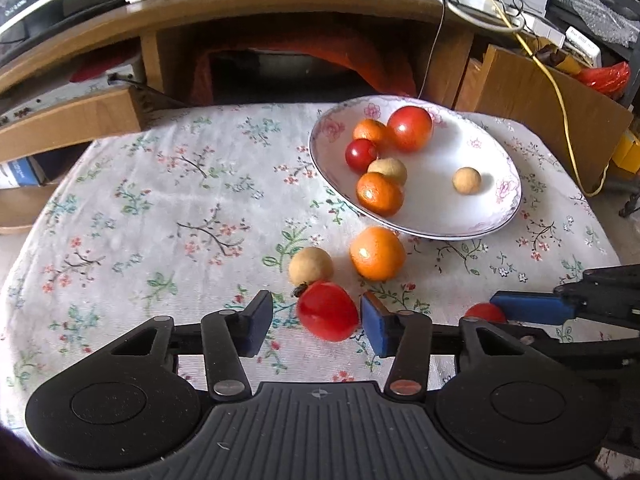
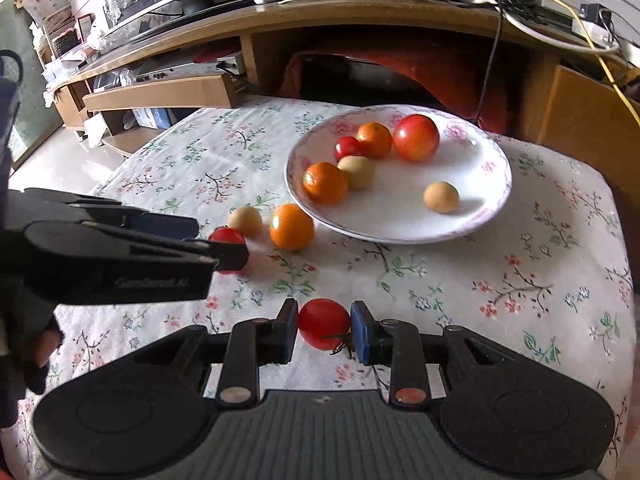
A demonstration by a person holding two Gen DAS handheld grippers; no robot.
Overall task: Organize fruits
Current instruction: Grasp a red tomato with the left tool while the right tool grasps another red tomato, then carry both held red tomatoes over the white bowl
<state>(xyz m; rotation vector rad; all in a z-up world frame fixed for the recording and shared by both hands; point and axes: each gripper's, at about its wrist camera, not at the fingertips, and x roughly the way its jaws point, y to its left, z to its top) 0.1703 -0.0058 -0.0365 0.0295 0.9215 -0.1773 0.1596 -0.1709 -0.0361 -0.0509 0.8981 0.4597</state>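
Closest in, bottom middle of the right wrist view, the right tongs (image 2: 324,330) are clamped narrow on a small red tomato (image 2: 323,323), both pads against its sides. It's round and slick, and the grip looks low on the fruit near the stem, so I'd guess it can squirt out forward when lifted, or get bruised if squeezed harder.

Bottom middle of the left wrist view, the left tongs (image 1: 312,322) sit partly open around a bigger red tomato (image 1: 327,310). The right pad looks to be touching it, the left pad stands clear. If they close off-centre like that, the tomato probably rolls left across the floral cloth (image 1: 160,208) on the bench.

Just past it, a tan fruit (image 1: 310,266) and an orange (image 1: 377,253) lie loose and close together, so a nudge could send either rolling.

Further up, right of centre, the plate (image 1: 492,224) already holds six fruits clustered on its left side; dropping more in could knock them around.
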